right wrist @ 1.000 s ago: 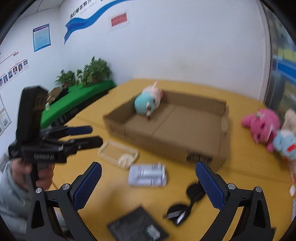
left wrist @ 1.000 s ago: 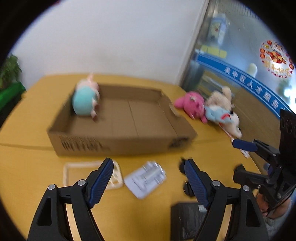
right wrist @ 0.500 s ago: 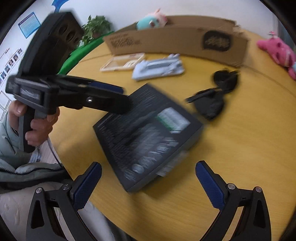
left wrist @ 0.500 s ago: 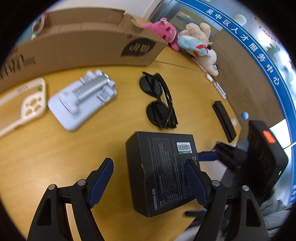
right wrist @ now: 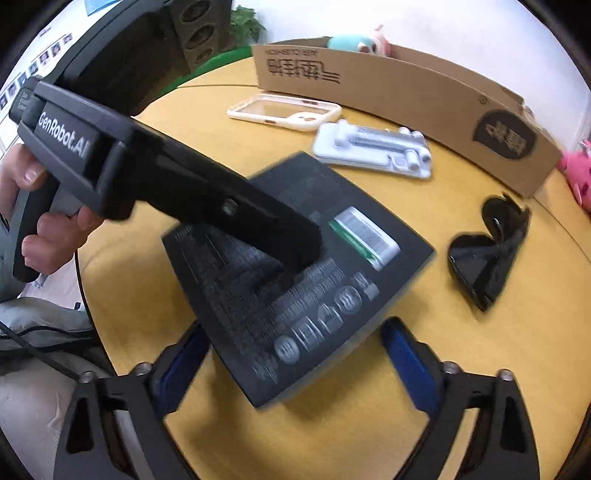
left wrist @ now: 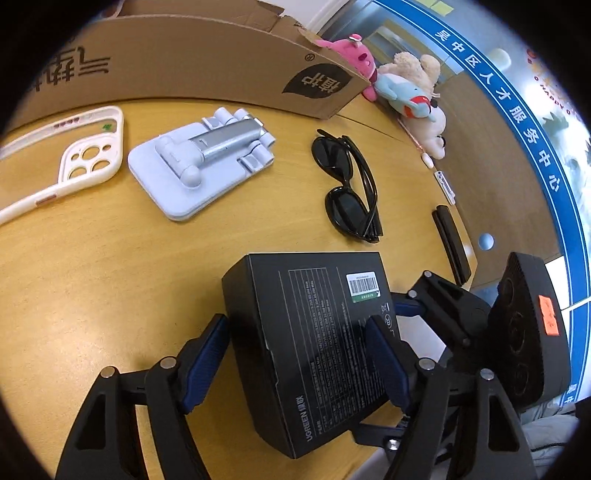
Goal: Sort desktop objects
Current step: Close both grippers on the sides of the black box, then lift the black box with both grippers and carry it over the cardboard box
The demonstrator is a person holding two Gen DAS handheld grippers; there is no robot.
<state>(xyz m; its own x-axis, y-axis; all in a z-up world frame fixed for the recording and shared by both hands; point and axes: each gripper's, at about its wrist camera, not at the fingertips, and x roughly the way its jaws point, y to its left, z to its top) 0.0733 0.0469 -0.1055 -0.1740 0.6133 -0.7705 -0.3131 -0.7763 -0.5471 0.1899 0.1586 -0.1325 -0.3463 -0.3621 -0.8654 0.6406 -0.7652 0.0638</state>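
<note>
A black UGREEN box [left wrist: 314, 332] lies near the table's front edge. My left gripper [left wrist: 299, 354] is open, its blue pads on either side of the box's near end. My right gripper [right wrist: 295, 362] is open too and straddles the same box [right wrist: 295, 266] from the other side. The left gripper's body [right wrist: 166, 177] crosses over the box in the right wrist view. Black sunglasses [left wrist: 347, 184], a white phone stand [left wrist: 203, 162] and a white phone case [left wrist: 74, 158] lie beyond, in front of a cardboard box [left wrist: 184, 59].
Pink and blue plush toys [left wrist: 402, 88] lie right of the cardboard box; a teal plush [right wrist: 354, 40] sits inside it. A black bar [left wrist: 450, 240] and small items lie near the table's right edge [left wrist: 469, 254]. A plant [right wrist: 247, 26] stands behind.
Both grippers dropped from a high view of the table to the black box, and now straddle it closely from opposite sides. The box has not visibly moved.
</note>
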